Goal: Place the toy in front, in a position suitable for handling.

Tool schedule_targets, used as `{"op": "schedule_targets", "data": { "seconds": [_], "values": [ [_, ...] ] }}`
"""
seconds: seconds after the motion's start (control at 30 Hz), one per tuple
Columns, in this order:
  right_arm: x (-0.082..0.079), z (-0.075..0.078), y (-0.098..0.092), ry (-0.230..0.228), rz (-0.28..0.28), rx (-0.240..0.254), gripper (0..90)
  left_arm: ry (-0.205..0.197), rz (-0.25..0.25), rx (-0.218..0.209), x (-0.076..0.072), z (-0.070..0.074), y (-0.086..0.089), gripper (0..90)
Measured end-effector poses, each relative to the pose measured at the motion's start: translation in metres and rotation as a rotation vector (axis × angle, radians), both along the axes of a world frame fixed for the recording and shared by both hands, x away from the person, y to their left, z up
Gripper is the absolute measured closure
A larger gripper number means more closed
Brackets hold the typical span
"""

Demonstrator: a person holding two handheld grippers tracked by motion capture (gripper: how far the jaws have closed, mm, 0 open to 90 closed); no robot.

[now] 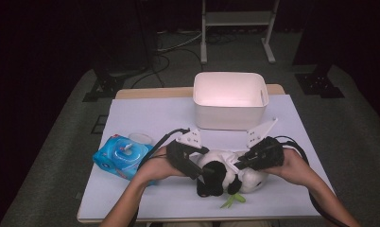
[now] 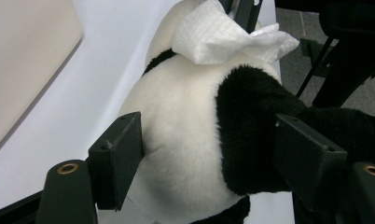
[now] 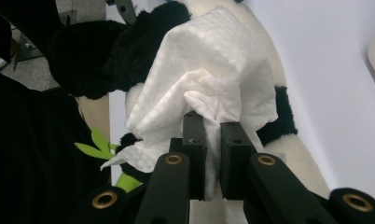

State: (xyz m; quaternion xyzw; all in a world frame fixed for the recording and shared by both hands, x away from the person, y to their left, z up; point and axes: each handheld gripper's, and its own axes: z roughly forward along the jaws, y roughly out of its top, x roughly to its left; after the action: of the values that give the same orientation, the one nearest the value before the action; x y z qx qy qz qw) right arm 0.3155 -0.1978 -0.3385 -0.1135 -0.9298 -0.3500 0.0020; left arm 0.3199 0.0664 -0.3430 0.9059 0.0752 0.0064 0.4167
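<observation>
**Observer:** What's closest to you at the moment?

**Operator:** I have the plush panda (image 1: 226, 176) lying on its side near my edge of the table (image 1: 145, 118), on the white matte cover. It's soft, with short dense pile, a rounded white belly and black limbs. Green felt leaves (image 1: 233, 200) stick out under it toward me.

**Observer:** And the tools?

**Operator:** My left gripper (image 2: 209, 154) straddles the panda's body, one flat black pad on the white fur, the other against the black fur. The pile bulges between them, so I call that clamped on the toy. My right gripper (image 3: 212, 128) has its jaws nearly together, pinching a white wet wipe (image 3: 209, 79). The wipe is thin, embossed and crumpled into folds, and it drapes over the panda's body.

**Observer:** Anything crowding you?

**Operator:** The two grippers sit close together over the toy, and their cables trail back past my wrists. In the high view my right gripper covers part of the panda's middle.

**Observer:** Further out?

**Operator:** To my left is the blue wipes pack (image 1: 119, 157), a soft glossy pouch with its flap up. Just beyond it lies a small clear round lid (image 1: 140, 138). At the far side stands a white plastic bin (image 1: 229, 100), rectangular with rounded corners and smooth walls, well apart from the panda.
</observation>
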Motion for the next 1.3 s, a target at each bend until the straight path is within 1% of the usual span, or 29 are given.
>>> {"op": "schedule_targets", "data": {
  "seconds": [0.07,0.13,0.17,0.23,0.27,0.33,0.37,0.43,0.57,0.67,0.73,0.8,0.9,0.97,1.03,1.17,1.3],
  "values": [
    [-0.002,0.000,0.000,0.004,0.001,0.001,82.1,0.011,-0.008,-0.004,-0.001,-0.001,-0.001,26.4],
    [-0.003,0.001,0.000,-0.001,0.011,-0.009,82.1,0.019,-0.015,-0.006,-0.001,-0.002,-0.001,26.4],
    [-0.003,0.002,0.000,-0.008,0.014,-0.015,82.0,0.019,-0.015,-0.007,-0.002,-0.003,-0.001,26.3],
    [-0.003,0.005,0.003,-0.008,0.013,-0.025,82.0,0.023,-0.022,-0.007,-0.003,-0.003,-0.001,26.3],
    [-0.002,0.007,0.003,-0.017,0.023,-0.025,82.0,0.021,-0.025,-0.007,-0.004,-0.003,-0.001,26.3],
    [-0.001,0.010,0.006,-0.009,0.028,-0.020,82.0,0.015,-0.032,-0.007,-0.005,-0.003,-0.002,26.3],
    [0.000,0.012,0.008,-0.009,0.033,-0.014,82.0,0.010,-0.036,-0.004,-0.006,-0.003,-0.002,26.4],
    [0.001,0.014,0.014,-0.018,0.044,-0.026,82.0,0.008,-0.041,0.002,-0.006,-0.002,-0.003,26.3],
    [0.003,0.020,0.025,-0.033,0.066,-0.015,81.8,0.011,-0.050,-0.010,-0.005,-0.003,-0.003,26.3],
    [0.004,0.023,0.035,-0.039,0.083,-0.016,81.8,0.004,-0.056,-0.007,-0.006,-0.003,-0.003,26.2],
    [0.006,0.025,0.042,-0.037,0.097,-0.009,81.7,0.004,-0.058,-0.003,-0.007,-0.002,-0.004,26.1],
    [0.007,0.025,0.048,-0.032,0.105,-0.012,81.7,0.000,-0.057,-0.003,-0.008,-0.002,-0.005,25.9],
    [0.010,0.024,0.053,-0.030,0.108,0.003,81.5,-0.006,-0.059,-0.002,-0.008,-0.002,-0.004,25.6],
    [0.012,0.023,0.052,-0.023,0.107,0.010,81.5,-0.014,-0.068,-0.010,-0.009,-0.003,-0.003,25.6],
    [0.014,0.023,0.048,-0.025,0.107,0.016,81.5,-0.021,-0.074,-0.012,-0.010,-0.003,-0.003,25.7],
    [0.014,0.023,0.035,-0.021,0.076,0.005,81.5,-0.021,-0.081,-0.011,-0.010,-0.002,-0.004,25.5],
    [0.014,0.019,0.017,-0.016,0.040,-0.009,81.5,-0.014,-0.082,-0.007,-0.010,-0.002,-0.004,25.2]
  ]
}}
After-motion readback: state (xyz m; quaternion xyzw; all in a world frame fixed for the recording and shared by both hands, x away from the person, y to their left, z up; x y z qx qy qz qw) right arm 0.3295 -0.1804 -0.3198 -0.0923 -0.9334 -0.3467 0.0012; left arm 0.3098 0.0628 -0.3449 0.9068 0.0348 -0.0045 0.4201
